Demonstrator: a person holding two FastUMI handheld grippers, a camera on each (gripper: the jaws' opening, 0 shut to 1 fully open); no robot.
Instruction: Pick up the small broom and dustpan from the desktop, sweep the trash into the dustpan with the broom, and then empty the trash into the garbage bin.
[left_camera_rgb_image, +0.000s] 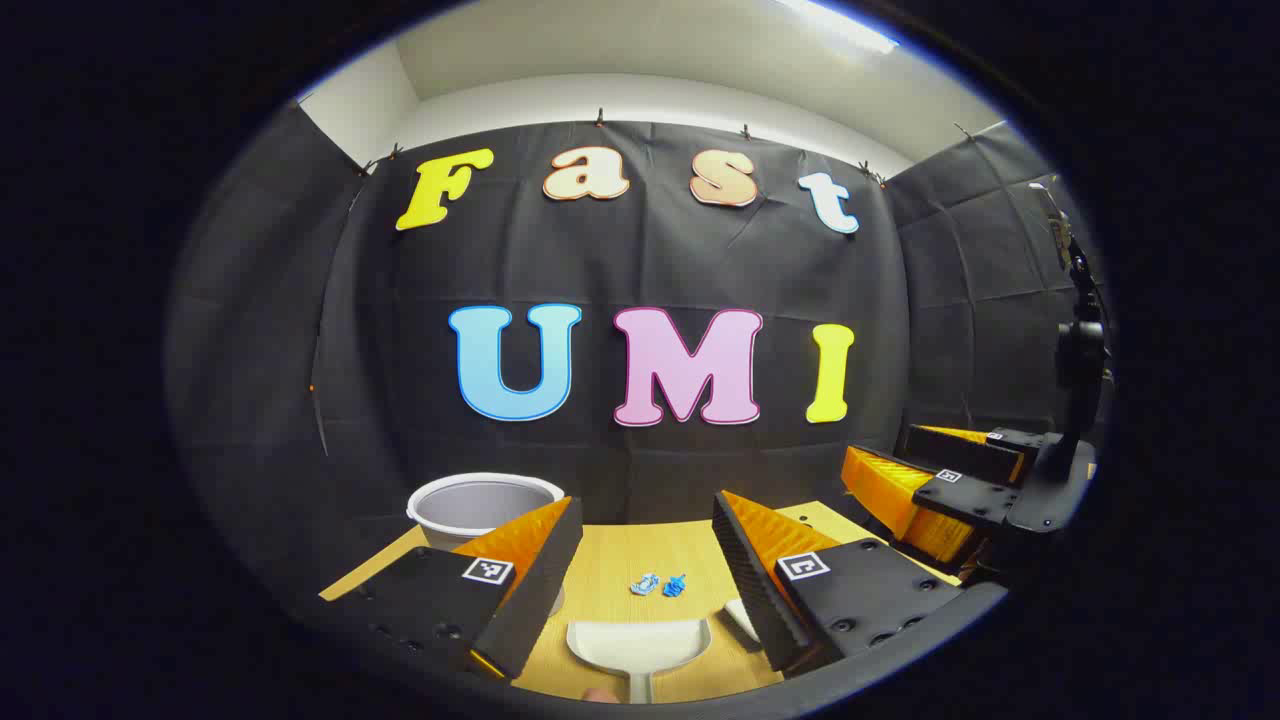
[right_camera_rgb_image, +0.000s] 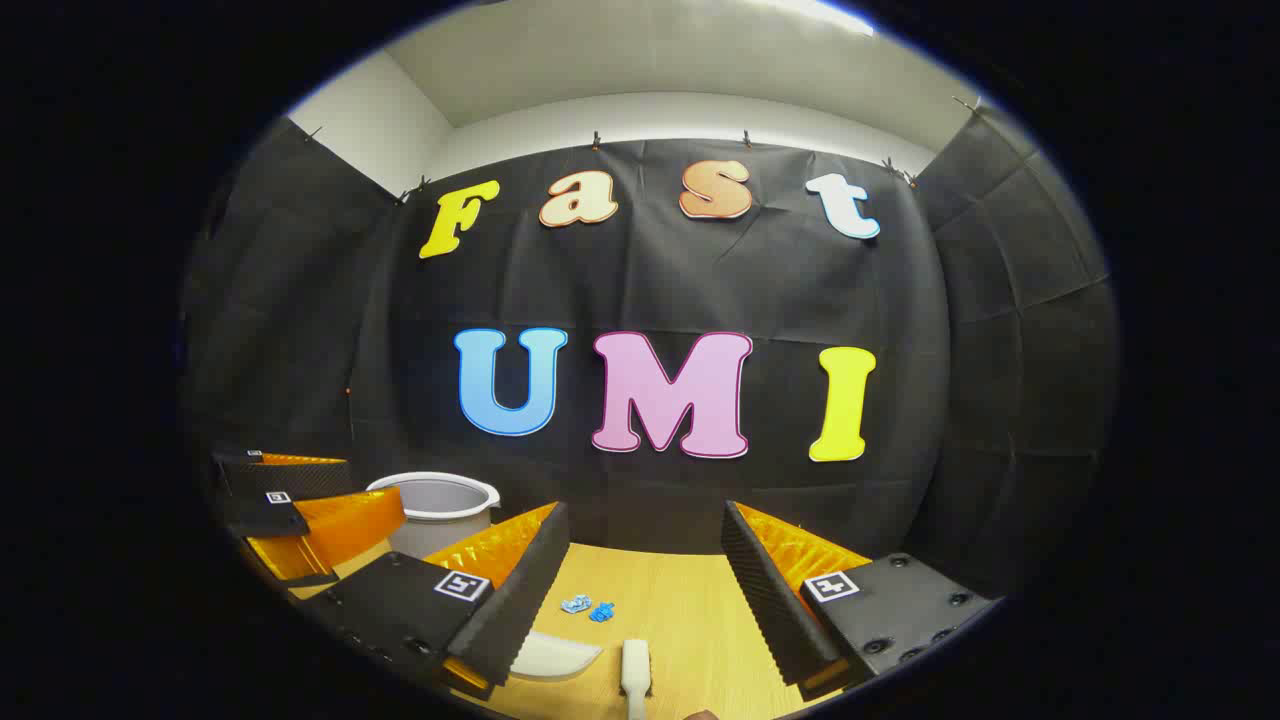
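Note:
On the wooden table (left_camera_rgb_image: 620, 560) lies a white dustpan (left_camera_rgb_image: 640, 645), its mouth facing away from me. Just beyond it sit two small blue scraps of trash (left_camera_rgb_image: 660, 585). My left gripper (left_camera_rgb_image: 648, 520) hovers open above the dustpan, nothing between its fingers. A white edge of the small broom (left_camera_rgb_image: 740, 618) peeks out beside its right finger. In the right gripper view the broom (right_camera_rgb_image: 635, 668) lies below my open right gripper (right_camera_rgb_image: 645, 520), with the dustpan (right_camera_rgb_image: 552, 655) to its left and the trash (right_camera_rgb_image: 588, 606) ahead. The white garbage bin (left_camera_rgb_image: 485, 505) stands at the back left.
The two grippers hang side by side, apart: the right gripper (left_camera_rgb_image: 880, 450) is to the right in the left gripper view, the left gripper (right_camera_rgb_image: 365, 488) is to the left in the right gripper view, beside the bin (right_camera_rgb_image: 440, 500). A black stand (left_camera_rgb_image: 1080, 340) rises at far right.

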